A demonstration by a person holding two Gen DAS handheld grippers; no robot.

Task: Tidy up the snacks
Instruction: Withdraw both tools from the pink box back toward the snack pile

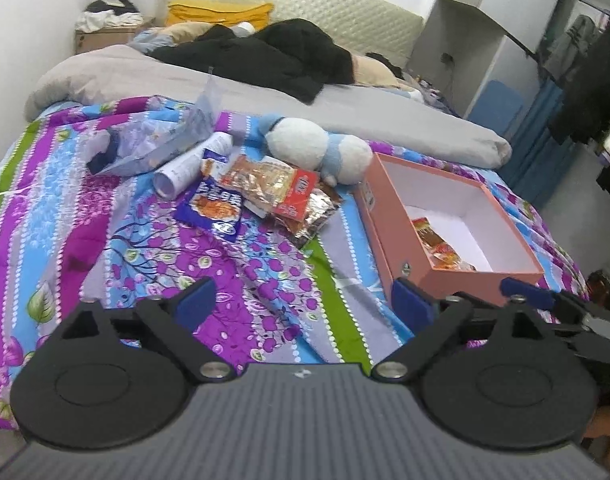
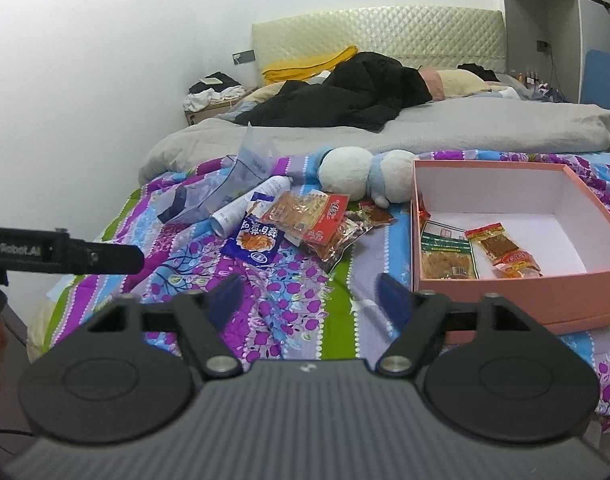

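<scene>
While both grippers hang over the quilt (image 1: 65,208), neither holds anything. Left gripper (image 1: 301,300): fingers spread wide, blue pads (image 1: 195,298) clear of the fabric as far as I can tell, nothing btwn them. Right gripper (image 2: 311,294): same, spread wide, empty; its right pad sits just in front of the pink box (image 2: 517,284) near wall, can't tell if touching.

Snack pile sits mid-quilt, left of the box: blue packet (image 1: 215,210), red/clear packet (image 1: 271,184) overlapping it, foil packet (image 1: 311,216) under that one's right side. White tube (image 1: 193,168) and a clear plastic bag (image 1: 157,140) lie just behind/left of the pile. Plush toy (image 1: 317,146) is behind the pile, its end touching or just beside the box's far-left corner.

View diffs: right wrist cam looks into the box, shows 2 packets on the floor at the near-left, a green-label one (image 2: 447,254) and a red/yellow one (image 2: 503,250) side by side, rest of the floor bare. Left cam only catches a sliver of those over the box wall, but shows the right gripper's pad at the box near corner. Right cam shows the left gripper's black body (image 2: 65,256) at far left.

Room: open quilt btwn both grippers and the pile. Box near wall is low. Bed edge drops off left of the quilt in right cam.
</scene>
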